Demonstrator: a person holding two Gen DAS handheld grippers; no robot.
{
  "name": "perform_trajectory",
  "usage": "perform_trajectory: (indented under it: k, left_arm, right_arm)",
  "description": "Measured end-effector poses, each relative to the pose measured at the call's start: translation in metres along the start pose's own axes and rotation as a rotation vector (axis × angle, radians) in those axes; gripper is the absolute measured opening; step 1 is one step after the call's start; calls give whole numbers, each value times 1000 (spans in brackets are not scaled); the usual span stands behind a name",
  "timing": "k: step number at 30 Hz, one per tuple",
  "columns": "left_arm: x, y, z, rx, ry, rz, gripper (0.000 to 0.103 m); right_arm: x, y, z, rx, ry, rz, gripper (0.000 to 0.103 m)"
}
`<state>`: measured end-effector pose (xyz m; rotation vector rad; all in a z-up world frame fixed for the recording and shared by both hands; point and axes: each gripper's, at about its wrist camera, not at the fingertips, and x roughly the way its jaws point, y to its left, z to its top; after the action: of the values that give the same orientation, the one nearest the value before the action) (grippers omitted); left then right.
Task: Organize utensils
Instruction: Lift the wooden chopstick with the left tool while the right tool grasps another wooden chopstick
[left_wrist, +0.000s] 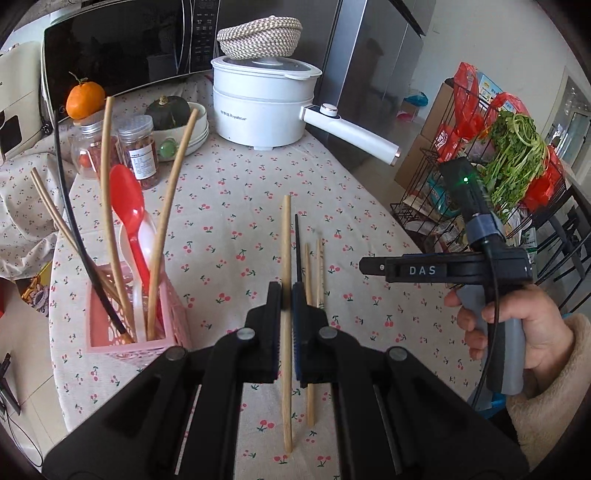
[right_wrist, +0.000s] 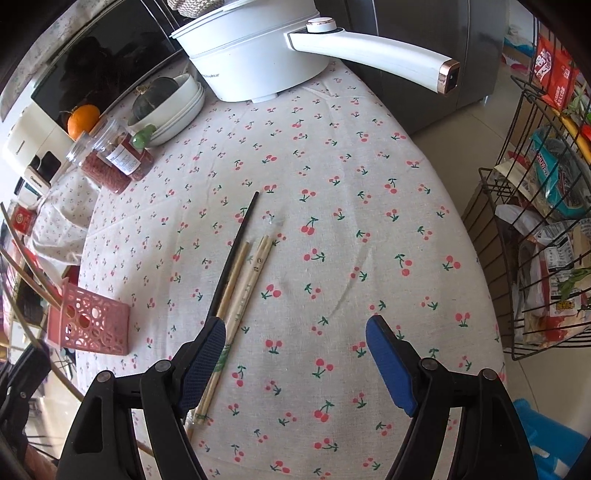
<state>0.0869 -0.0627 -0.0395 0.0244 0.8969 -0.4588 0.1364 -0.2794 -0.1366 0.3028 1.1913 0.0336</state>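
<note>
Over the cloth, the left gripper pinches one chopstick, lifted clear for the basket.
Right gripper hangs open, empty, beside the remaining chopsticks.

Wooden chopstick mid-length hidden between left gripper pads. Black chopstick lower part hidden behind right-hand pad. Pink basket near corner covered by gripper body; utensil ends inside not visible. Right wrist view: pale chopsticks near ends partly behind right gripper finger; pink basket contents cut by frame edge. Jar label text too small to read.
</note>
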Motion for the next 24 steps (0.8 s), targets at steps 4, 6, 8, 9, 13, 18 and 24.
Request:
perform_trajectory:
  k: [4,6,8,9,13,18,24]
  left_arm:
    - [-8,4,-2,3,-15,-2,6]
    - [-9,7,-2,-6,-14,-9,6]
    - [-14,11,-3,-9,-16,-14,6]
    - [-15,12,-4,-12,-19,-15,6]
    - [-20,17,-7,-16,-17,-16,6]
    - [-22,25,-11,-24,-12,-8,7]
    - [-27,33,-14,-38,-17,4,7]
  right_arm:
    - [20,9,8,7,26,23,56]
    - [29,15,12,11,38,35,51]
    - [38,22,17,6,44,46,47]
    - [43,26,19,0,45,40,45]
    - [65,42,24,-37,77,-21,35]
    - [69,57,24,-82,79,-103,27]
    - [67,53,21,-92,114,-89,12]
